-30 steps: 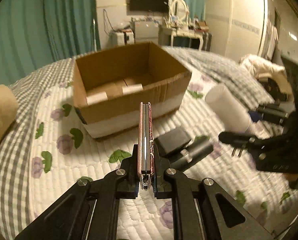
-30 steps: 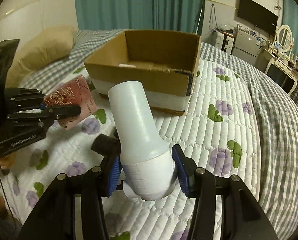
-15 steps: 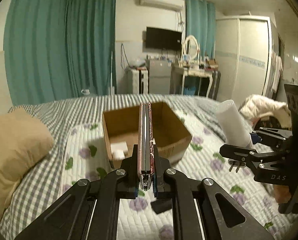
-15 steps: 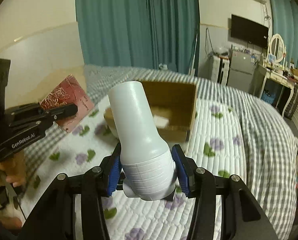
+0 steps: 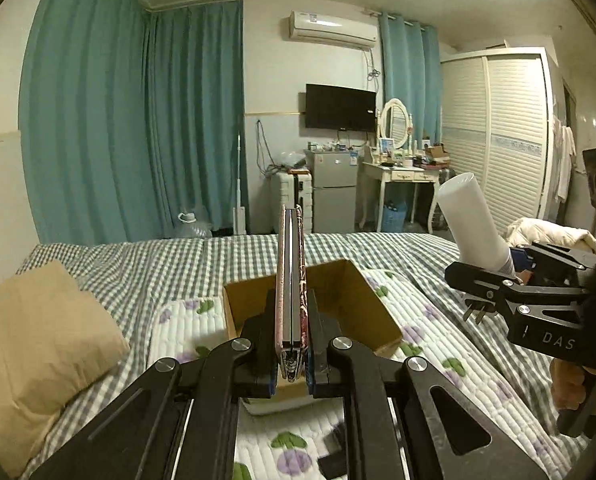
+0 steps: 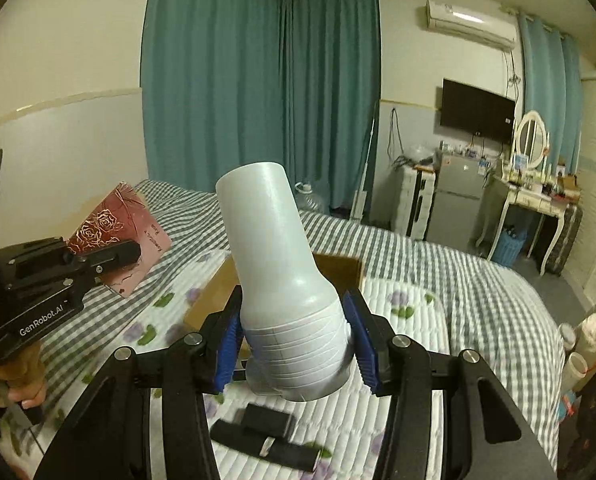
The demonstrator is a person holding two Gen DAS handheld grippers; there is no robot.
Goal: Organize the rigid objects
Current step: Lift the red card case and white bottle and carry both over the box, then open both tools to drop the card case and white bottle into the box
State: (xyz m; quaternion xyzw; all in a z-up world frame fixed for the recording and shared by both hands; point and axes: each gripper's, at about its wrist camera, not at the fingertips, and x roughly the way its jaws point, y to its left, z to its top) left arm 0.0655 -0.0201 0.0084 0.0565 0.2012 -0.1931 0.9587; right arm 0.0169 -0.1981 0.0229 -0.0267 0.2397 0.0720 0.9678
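While left fingers [image 5: 292,354] clamp the edge-on book [image 5: 291,280], right fingers [image 6: 294,344] clamp the bottle [image 6: 282,280].

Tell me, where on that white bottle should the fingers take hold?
Around its wide ribbed base, one finger on each side, as the right gripper holds it now. The white bottle narrows toward its smooth neck, which could slip out; the base is broadest, and its ridges give the blue pads purchase.

"GenRobot.AI" stands in white on the left gripper [image 6: 102,266], lower left; "DAS" on the right gripper [image 5: 493,280], lower right.
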